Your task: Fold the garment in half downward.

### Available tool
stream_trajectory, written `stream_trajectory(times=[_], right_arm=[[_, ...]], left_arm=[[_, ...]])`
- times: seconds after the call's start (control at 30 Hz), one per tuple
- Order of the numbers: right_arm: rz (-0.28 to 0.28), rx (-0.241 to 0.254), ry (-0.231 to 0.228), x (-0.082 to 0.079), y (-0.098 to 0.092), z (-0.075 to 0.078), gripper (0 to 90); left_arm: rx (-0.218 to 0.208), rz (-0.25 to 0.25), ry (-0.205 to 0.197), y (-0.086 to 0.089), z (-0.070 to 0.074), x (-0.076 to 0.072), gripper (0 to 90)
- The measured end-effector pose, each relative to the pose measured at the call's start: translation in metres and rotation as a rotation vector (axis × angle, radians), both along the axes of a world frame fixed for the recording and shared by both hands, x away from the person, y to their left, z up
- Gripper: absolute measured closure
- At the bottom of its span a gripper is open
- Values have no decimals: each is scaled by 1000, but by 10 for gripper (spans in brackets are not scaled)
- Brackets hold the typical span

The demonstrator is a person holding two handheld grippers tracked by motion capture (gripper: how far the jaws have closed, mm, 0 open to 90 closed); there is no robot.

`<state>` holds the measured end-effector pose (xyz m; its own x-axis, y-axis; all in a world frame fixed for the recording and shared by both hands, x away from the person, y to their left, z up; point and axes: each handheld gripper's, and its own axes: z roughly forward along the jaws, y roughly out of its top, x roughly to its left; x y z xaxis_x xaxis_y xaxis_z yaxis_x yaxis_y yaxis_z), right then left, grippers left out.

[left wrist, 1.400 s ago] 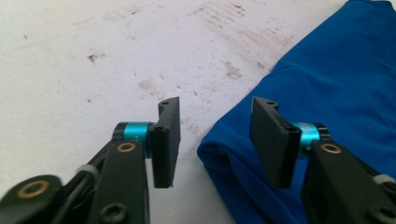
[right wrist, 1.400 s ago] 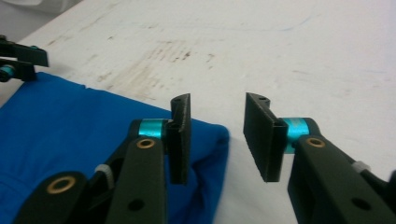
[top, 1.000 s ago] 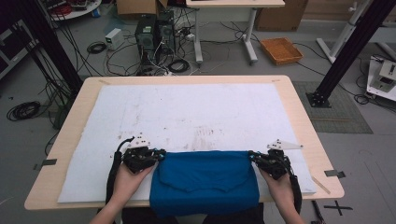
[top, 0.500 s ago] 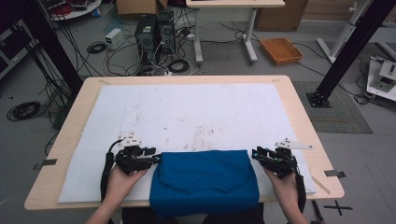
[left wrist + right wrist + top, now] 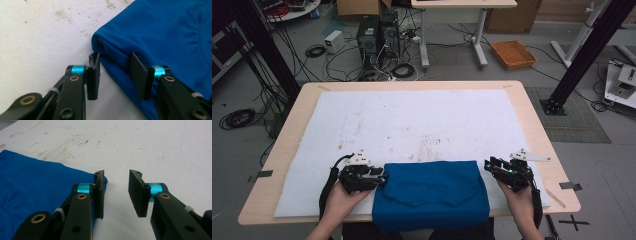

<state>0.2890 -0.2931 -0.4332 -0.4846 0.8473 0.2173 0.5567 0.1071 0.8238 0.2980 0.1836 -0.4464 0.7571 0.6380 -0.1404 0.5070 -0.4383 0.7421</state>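
My left gripper (image 5: 115, 75) has just been opening, its jaws now half apart astride the folded blue cloth's (image 5: 432, 192) corner, pads unpressed. My right gripper (image 5: 116, 193) has opened too, empty beside the cloth's edge. The cloth lies at the high view's lower centre; it looks soft and limp, so I'd pinch the folded corners.

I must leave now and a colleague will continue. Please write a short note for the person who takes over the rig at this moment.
Left gripper: jaws have just been opening, a fold of the blue cloth lies between them but is not pinched.
Right gripper: jaws have just been opening, nothing between them, just beside the cloth's right corner.
Cloth: folded, on the white mat at the near table edge, partly hanging over it.
Done: a fold is laid and released.
Left: probably further folds or smoothing; judge for yourself.
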Motion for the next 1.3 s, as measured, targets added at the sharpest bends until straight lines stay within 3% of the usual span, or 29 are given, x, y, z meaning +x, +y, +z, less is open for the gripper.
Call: stream_trajectory(times=[0.07,0.27,0.53,0.6,0.63,0.73,0.83,0.93,1.0,1.23,1.3], right_arm=[[1,-1,0,0,0,0,665],[-2,-3,-4,0,0,0,667],[-16,-3,-5,0,-4,-1,670],[-19,1,-5,0,-5,-1,670],[-22,1,-6,0,-6,-1,671],[-30,14,-2,2,-8,-1,670],[-26,36,9,7,-6,0,657],[-10,59,23,14,3,0,625],[7,55,39,19,12,0,602],[40,8,153,33,34,-11,578],[43,-10,183,34,35,-15,625]], left_arm=[[18,-11,-13,-2,1,0,636],[24,-20,-40,-1,4,-3,857],[-27,38,-34,15,6,-6,869],[-35,67,-39,19,7,-6,837],[-46,79,-33,22,7,-5,772],[-121,117,-16,28,8,0,613],[-196,126,-10,26,11,9,540],[-230,128,-9,19,15,21,508],[-223,122,1,13,14,26,500],[-119,153,81,0,-1,35,501],[-111,162,72,-2,-3,32,504]])
